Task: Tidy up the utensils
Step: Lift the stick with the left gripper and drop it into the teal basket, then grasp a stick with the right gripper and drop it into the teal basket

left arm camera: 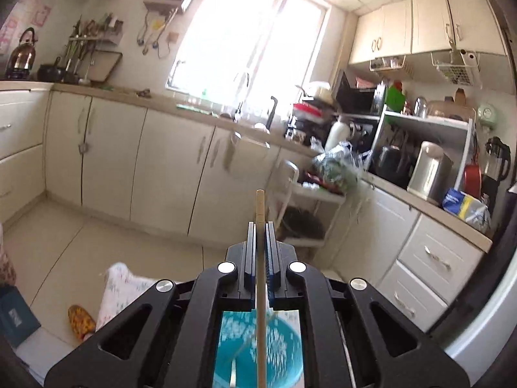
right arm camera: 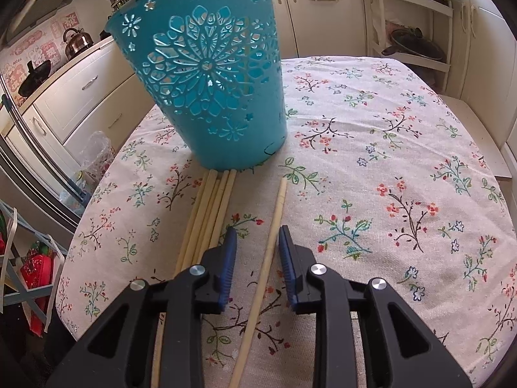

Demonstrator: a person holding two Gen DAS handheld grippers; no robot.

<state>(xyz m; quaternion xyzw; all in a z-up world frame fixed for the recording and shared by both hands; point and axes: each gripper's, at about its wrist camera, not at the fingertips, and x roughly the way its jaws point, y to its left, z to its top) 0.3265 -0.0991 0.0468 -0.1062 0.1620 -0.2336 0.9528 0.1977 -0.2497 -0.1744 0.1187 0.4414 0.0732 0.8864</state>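
Note:
My left gripper (left arm camera: 260, 226) is shut on a pale wooden chopstick (left arm camera: 260, 203), which runs lengthwise between the blue pads and pokes out past the fingertips. Under that gripper, through its frame, I see the inside of the teal cut-out basket (left arm camera: 281, 349). In the right wrist view the same basket (right arm camera: 206, 80) stands on the floral tablecloth (right arm camera: 387, 161). Several chopsticks (right arm camera: 211, 207) lie bundled in front of it. A single chopstick (right arm camera: 278, 207) lies apart, between the fingers of my right gripper (right arm camera: 257, 236), which is open with gaps on both sides.
Cream kitchen cabinets (left arm camera: 168, 161) and a cluttered counter (left arm camera: 420, 194) ring the room. A white trolley (right arm camera: 413, 32) stands beyond the table's far edge. A fridge door (right arm camera: 29, 148) and a rack (right arm camera: 29, 278) are to the left of the table.

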